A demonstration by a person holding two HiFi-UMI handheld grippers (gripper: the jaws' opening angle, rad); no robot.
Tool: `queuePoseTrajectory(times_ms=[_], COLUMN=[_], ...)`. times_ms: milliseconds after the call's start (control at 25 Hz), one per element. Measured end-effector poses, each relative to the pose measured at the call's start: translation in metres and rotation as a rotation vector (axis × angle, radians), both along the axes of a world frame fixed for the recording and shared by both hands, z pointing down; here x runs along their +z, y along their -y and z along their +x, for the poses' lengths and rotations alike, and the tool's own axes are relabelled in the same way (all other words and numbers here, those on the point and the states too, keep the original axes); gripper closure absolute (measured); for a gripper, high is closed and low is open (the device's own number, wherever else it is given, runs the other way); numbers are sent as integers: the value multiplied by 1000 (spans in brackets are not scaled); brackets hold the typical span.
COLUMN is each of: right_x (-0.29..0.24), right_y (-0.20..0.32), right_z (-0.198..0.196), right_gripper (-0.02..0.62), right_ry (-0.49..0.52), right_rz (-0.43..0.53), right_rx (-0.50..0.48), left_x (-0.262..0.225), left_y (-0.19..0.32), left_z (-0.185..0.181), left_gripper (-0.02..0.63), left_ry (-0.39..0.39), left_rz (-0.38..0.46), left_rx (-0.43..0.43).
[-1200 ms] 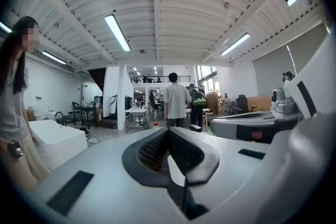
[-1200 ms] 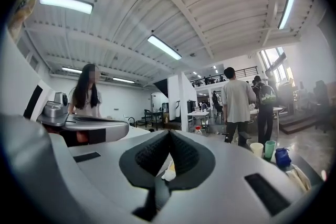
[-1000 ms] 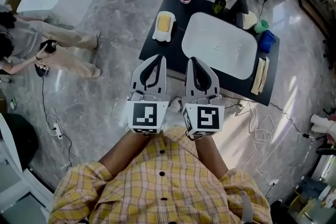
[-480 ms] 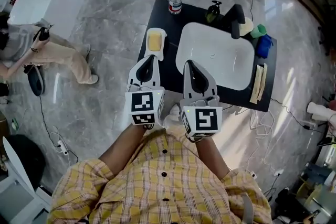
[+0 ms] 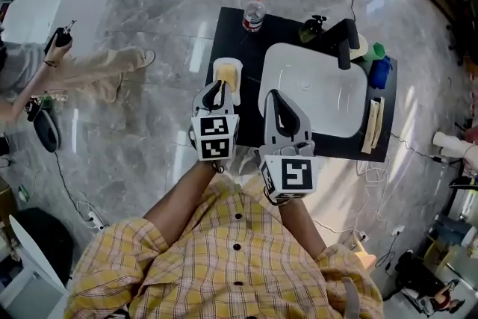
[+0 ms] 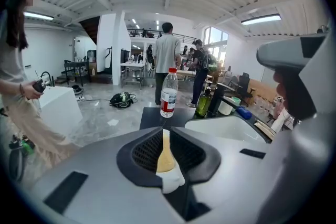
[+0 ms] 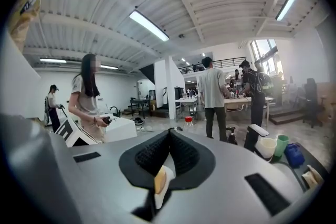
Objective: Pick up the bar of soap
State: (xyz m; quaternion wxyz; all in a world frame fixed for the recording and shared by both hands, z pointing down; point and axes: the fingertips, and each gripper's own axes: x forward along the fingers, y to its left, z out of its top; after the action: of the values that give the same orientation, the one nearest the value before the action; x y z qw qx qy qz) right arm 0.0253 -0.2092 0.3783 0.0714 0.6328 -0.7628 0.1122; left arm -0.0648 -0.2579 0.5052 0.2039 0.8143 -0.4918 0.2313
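The yellow bar of soap (image 5: 226, 74) lies in a white dish (image 5: 238, 66) on the left edge of the black table (image 5: 231, 33). My left gripper (image 5: 217, 88) hovers right over the dish's near end; its jaws are just starting to open, tips still together, with nothing between them. In the left gripper view the soap (image 6: 165, 157) and dish (image 6: 172, 182) show through the gap behind the left gripper (image 6: 166, 129). My right gripper (image 5: 274, 96) is shut and empty, above the table's near edge beside the basin. Through the right gripper (image 7: 169, 132) the soap (image 7: 159, 181) also shows.
A white sink basin (image 5: 314, 86) fills the table's middle, with a black faucet (image 5: 346, 41) behind it. A water bottle (image 5: 255, 10), a dark bottle (image 5: 312, 28), a green cup (image 5: 373, 51) and a blue object (image 5: 379, 72) stand along the back. A person (image 5: 89, 67) and a white box (image 5: 45, 7) are left.
Both grippers have come closer to the table. The left gripper moved forward until its tips reached the soap dish. The right one stayed beside it.
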Motion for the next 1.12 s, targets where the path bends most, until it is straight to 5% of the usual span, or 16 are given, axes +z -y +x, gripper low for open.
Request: queuePoseTrajectory(times_ms=[240,760,1120], right_x=[13,33,50], right_y=[16,38,54], right_z=[-2,21,35], right_gripper=[578,577,578], right_ry=[-6,82,125], right_rz=[-27,-62,-105], right_rx=[-25,-36,-49], left_x=[44,111,128], left_y=[7,31,34], left_z=[12,16,19], left_gripper=[412,380,379], left_ry=[1,117,100], left_rz=[-133,-282,-404], left_rx=[25,-81,-180])
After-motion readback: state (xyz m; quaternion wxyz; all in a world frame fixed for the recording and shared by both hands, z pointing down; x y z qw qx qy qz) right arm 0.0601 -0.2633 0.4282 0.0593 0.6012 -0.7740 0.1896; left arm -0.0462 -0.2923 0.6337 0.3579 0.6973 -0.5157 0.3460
